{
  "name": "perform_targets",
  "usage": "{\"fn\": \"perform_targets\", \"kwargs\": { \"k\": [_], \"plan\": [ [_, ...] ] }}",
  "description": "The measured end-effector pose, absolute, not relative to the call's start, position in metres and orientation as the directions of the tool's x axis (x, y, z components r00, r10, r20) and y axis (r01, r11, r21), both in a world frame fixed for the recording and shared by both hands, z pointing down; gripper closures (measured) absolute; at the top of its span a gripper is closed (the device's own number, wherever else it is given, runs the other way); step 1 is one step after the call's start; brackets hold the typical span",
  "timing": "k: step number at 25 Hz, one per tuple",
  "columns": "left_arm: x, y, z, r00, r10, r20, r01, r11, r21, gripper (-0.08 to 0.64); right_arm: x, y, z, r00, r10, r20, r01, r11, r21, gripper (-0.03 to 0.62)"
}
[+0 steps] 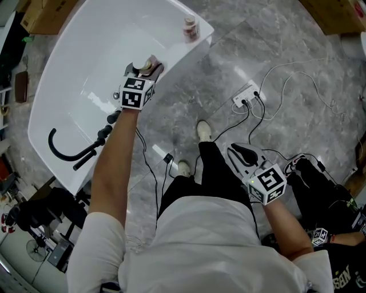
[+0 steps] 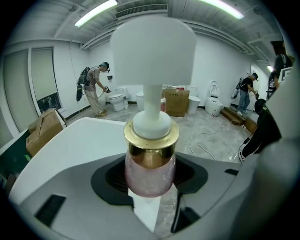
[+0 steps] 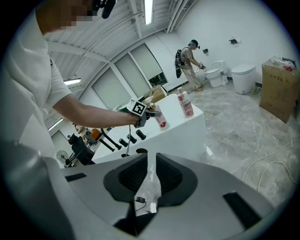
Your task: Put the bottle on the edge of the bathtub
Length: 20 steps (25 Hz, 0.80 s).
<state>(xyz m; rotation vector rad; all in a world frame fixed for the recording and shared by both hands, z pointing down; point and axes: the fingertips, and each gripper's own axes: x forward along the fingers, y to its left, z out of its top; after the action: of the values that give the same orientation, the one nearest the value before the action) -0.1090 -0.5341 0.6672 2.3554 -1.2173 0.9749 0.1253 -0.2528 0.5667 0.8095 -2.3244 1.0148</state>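
A pink bottle [image 1: 150,64] with a gold collar and a white pump cap stands upright between the jaws of my left gripper [image 1: 146,68], right over the white bathtub's near rim [image 1: 174,54]. In the left gripper view the bottle [image 2: 149,168] fills the gap of the left gripper [image 2: 150,190], and both pads touch its sides. A second pink bottle [image 1: 190,27] stands on the tub's far corner. My right gripper [image 1: 234,151] hangs low over the floor by my right side. In its own view the right gripper [image 3: 149,164] holds nothing, its jaws nearly together.
A black faucet and knobs [image 1: 63,150] sit at the tub's left end. A white power strip [image 1: 246,97] and loose cables lie on the grey marble floor. Cardboard boxes [image 1: 46,14] stand beyond the tub. Another person [image 1: 320,194] is at my right.
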Motion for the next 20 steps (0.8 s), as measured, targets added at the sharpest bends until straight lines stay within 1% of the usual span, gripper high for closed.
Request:
{"fn": "perform_targets", "kwargs": {
  "k": [2,4,9,20],
  "plan": [
    [-0.110,-0.535,0.667,0.390,-0.603,0.696,-0.809,-0.586,-0.054,0.324,0.124,-0.252,0.566,-0.713,-0.328,0.619,-0.677,0.552,-0.487,0.525],
    [-0.111,-0.535,0.665,0.374,-0.617,0.693,-0.814,-0.576,-0.073,0.305,0.123,-0.250,0.565,-0.713,-0.330,0.619,-0.677,0.552,-0.486,0.525],
    [-0.120,-0.531,0.654,0.351,-0.650,0.674,-0.835,-0.544,-0.089,0.279,0.120,-0.245,0.563,-0.713,-0.335,0.615,-0.676,0.559,-0.479,0.525],
    [-0.137,-0.480,0.613,0.353,-0.693,0.628,-0.863,-0.500,-0.067,0.279,0.096,-0.219,0.547,-0.730,-0.365,0.578,-0.660,0.597,-0.457,0.526]
  ]
}}
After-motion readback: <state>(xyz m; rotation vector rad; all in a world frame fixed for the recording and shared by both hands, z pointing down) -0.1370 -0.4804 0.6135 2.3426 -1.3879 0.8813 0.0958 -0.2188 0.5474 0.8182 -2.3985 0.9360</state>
